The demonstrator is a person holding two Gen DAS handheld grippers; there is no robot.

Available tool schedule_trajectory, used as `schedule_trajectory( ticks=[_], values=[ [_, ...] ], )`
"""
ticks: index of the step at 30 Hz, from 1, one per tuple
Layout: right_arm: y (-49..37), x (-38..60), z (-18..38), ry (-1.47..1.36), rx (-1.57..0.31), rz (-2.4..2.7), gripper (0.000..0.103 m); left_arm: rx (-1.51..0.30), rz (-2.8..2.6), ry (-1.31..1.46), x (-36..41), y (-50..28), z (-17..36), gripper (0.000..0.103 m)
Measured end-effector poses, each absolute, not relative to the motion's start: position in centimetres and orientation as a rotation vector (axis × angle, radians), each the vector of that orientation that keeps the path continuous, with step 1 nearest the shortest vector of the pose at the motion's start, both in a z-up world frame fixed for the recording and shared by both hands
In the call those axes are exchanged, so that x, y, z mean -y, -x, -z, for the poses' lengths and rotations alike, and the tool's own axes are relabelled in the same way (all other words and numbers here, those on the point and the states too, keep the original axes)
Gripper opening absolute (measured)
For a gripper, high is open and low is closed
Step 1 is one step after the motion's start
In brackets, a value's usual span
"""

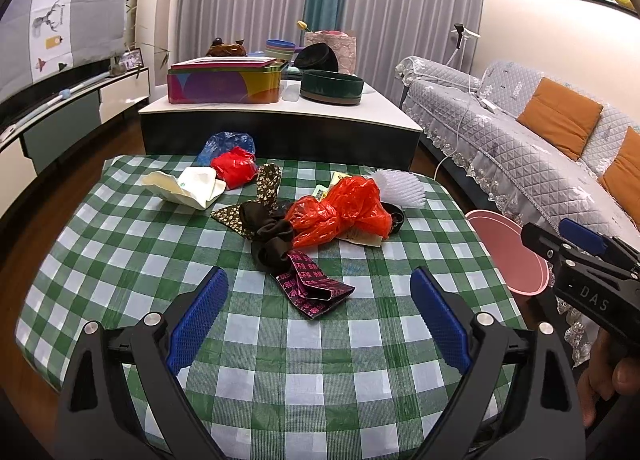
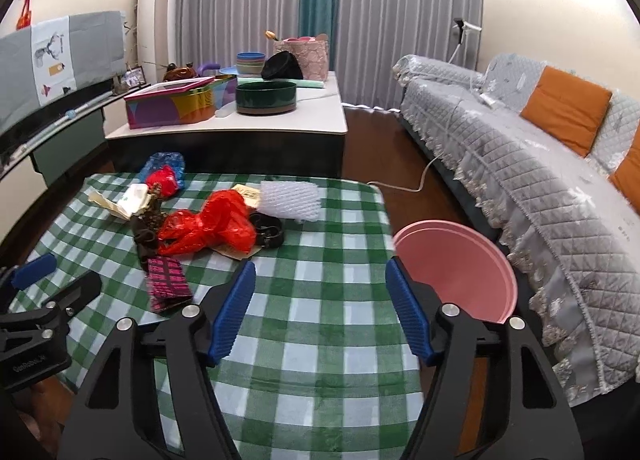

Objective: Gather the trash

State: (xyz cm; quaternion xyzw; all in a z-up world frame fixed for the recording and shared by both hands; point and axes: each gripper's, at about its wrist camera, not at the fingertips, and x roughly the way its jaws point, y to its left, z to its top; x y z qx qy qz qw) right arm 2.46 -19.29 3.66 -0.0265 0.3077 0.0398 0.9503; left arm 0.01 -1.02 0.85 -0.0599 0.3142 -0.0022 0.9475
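I had both the left tool (image 1: 318, 314) and right tool (image 2: 320, 310) spread wide and empty over the desk (image 1: 340, 380), the crinkly, featherlight red bag (image 1: 340, 212) lying mid-frame, best pinched, I reckoned, at its bunched knot.

"DAS" on right gripper (image 1: 560, 236) body; "GenRobot" on left gripper (image 2: 60, 276) body.
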Motion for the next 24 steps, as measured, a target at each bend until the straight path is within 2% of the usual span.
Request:
schedule_trajectory(
  ticks=[11,16,18,24],
  values=[
    [-2.1,19.0,-4.1,0.054,-0.596,-0.11,0.065,-0.639,0.038,0.129,1.0,0.0,-1.0,0.072],
    [-1.9,18.8,-4.6,0.048,-0.58,-0.108,0.065,-0.638,0.057,0.141,0.6,0.1,-1.0,0.07],
    [-1.7,18.8,-4.8,0.049,-0.577,-0.106,0.065,-0.643,0.071,0.139,0.6,0.2,-0.9,0.065],
    [-1.3,18.7,-4.9,0.069,-0.566,-0.101,0.067,-0.643,0.078,0.12,0.9,0.3,-0.7,0.065]
  ],
)
